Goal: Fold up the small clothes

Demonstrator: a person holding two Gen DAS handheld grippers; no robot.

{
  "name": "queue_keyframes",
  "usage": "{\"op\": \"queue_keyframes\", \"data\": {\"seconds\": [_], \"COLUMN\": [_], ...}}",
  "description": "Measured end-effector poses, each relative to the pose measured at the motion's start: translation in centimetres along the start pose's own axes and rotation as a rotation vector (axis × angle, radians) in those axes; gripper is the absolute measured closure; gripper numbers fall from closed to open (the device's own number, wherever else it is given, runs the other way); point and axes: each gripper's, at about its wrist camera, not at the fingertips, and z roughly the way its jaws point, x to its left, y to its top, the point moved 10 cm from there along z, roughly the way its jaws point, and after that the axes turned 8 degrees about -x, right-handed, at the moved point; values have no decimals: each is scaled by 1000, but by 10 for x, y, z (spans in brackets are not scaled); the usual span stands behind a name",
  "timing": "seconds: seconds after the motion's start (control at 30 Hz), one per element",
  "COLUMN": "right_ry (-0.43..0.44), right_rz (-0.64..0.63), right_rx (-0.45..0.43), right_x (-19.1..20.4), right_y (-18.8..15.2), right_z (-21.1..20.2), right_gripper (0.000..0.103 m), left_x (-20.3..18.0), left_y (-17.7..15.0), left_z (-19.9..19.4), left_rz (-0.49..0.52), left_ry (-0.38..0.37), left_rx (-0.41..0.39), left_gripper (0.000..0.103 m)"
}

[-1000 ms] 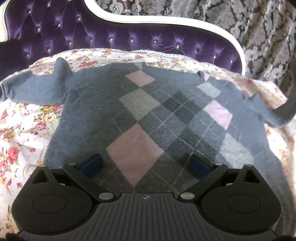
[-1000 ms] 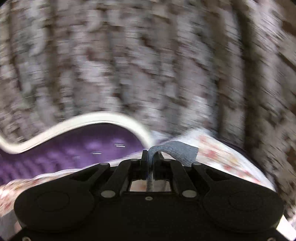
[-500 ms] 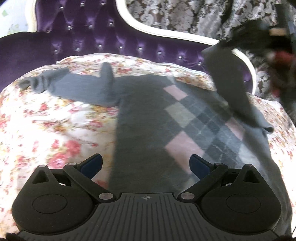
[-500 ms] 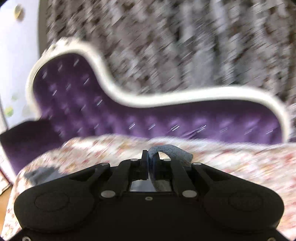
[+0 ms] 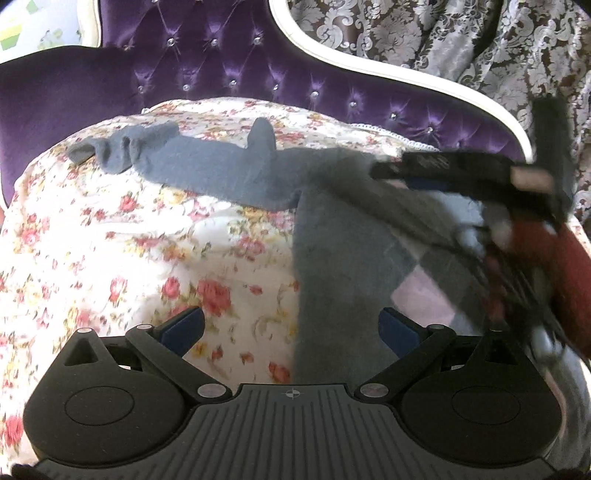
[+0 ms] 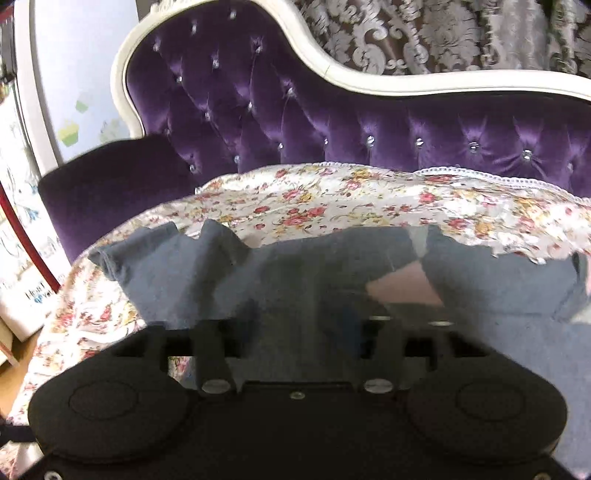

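Grey knit sweater [image 5: 332, 258] lies flat on the floral bedspread [image 5: 110, 240], soft, light and floppy; best pinched at a cuff or hem. Left hand-held gripper [image 5: 291, 328] gapes wide, empty. Right hand-held gripper [image 5: 424, 166], at 2 o'clock, is blurred; grip unclear.

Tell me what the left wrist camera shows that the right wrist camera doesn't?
Only the left wrist view shows the right gripper, blurred, reaching across the sweater, and the person's red sleeve behind it. It also shows the left gripper, wide open with blue pads.

Only the right wrist view shows the sofa's dark arm and the white wall beyond it.

Both show the grey sweater lying on a floral sheet, its sleeve stretched out, the purple tufted sofa back and the patterned curtain.
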Motion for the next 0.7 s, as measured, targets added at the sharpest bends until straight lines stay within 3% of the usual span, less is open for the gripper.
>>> {"op": "queue_keyframes", "data": {"seconds": [0.37, 0.57, 0.7], "right_ry": [-102, -220, -303], "right_rz": [73, 147, 221], "right_rx": [-47, -69, -83], "right_x": [-73, -132, -179], "right_y": [-18, -25, -29], "right_z": [-89, -128, -151], "right_gripper": [40, 40, 40], "left_x": [-37, -73, -88], "left_y": [41, 64, 67], "left_z": [40, 68, 95], "left_rz": [88, 162, 201], "left_ry": [-50, -50, -37], "left_rx": [-26, -90, -89], "left_gripper": [2, 2, 2]}}
